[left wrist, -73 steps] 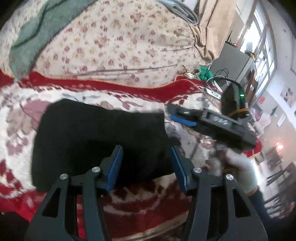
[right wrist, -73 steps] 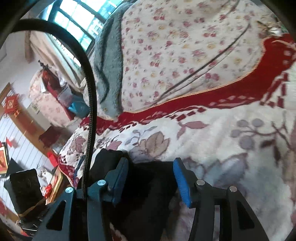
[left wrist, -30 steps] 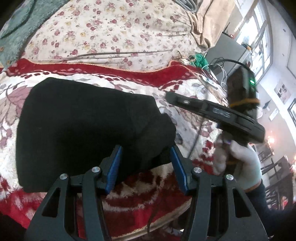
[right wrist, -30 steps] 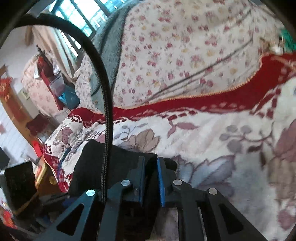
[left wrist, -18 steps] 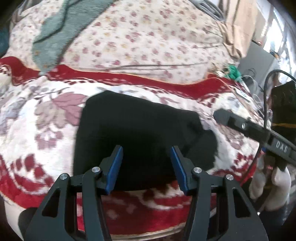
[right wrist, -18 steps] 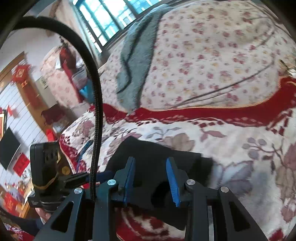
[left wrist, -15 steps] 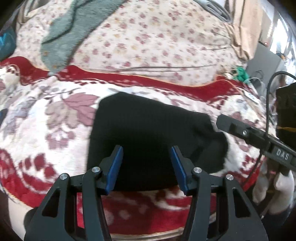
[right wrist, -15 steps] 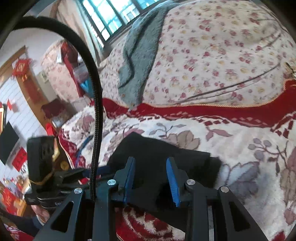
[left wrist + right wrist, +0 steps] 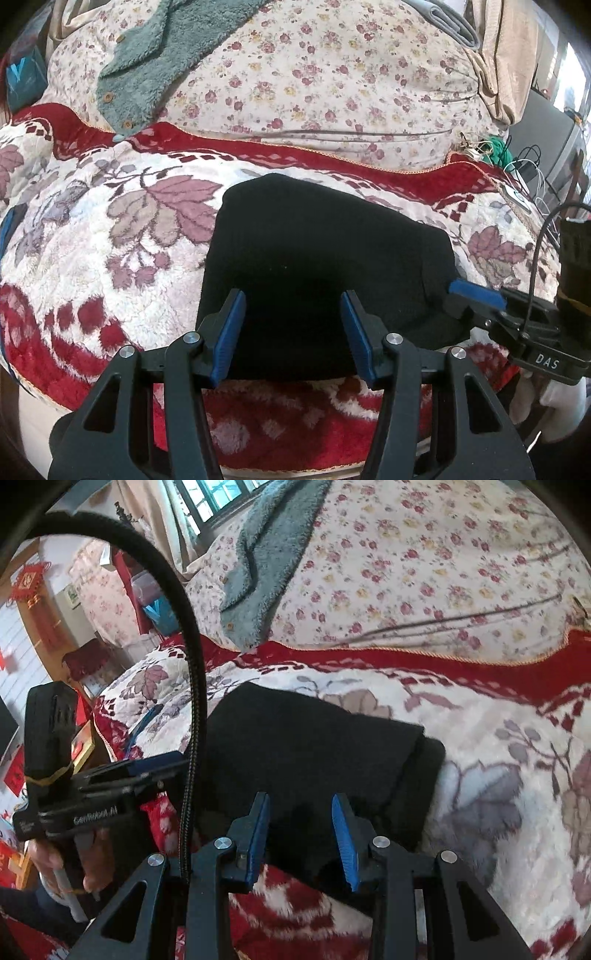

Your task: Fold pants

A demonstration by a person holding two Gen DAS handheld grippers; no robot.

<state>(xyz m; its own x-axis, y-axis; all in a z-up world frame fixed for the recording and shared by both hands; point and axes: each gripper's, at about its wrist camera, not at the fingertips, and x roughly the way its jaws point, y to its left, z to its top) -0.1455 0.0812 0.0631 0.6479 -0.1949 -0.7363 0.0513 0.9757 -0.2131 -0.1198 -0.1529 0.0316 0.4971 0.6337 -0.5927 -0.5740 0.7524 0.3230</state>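
Observation:
The black pants (image 9: pixel 317 251) lie folded into a compact rectangle on the red and white floral blanket (image 9: pixel 110 266). They also show in the right wrist view (image 9: pixel 306 753), with layered edges on their right side. My left gripper (image 9: pixel 291 332) is open and empty, over the near edge of the pants. My right gripper (image 9: pixel 301 834) is open and empty over the near right part of the pants. The right gripper also shows in the left wrist view (image 9: pixel 476 291) at the pants' right edge. The left gripper shows in the right wrist view (image 9: pixel 147 768) at the pants' left side.
A flowered quilt (image 9: pixel 332 85) is piled behind the blanket, with a teal fleece garment (image 9: pixel 147 70) on it. Cables and a green cord (image 9: pixel 498 147) lie at the right. The blanket's front edge (image 9: pixel 295 469) drops off just below the grippers. A black cable (image 9: pixel 184 635) arcs across the right wrist view.
My right gripper, shut on the pants' edge a second ago, has opened and let go. Both grippers have drawn back toward the near edge. The pants lie flatter.

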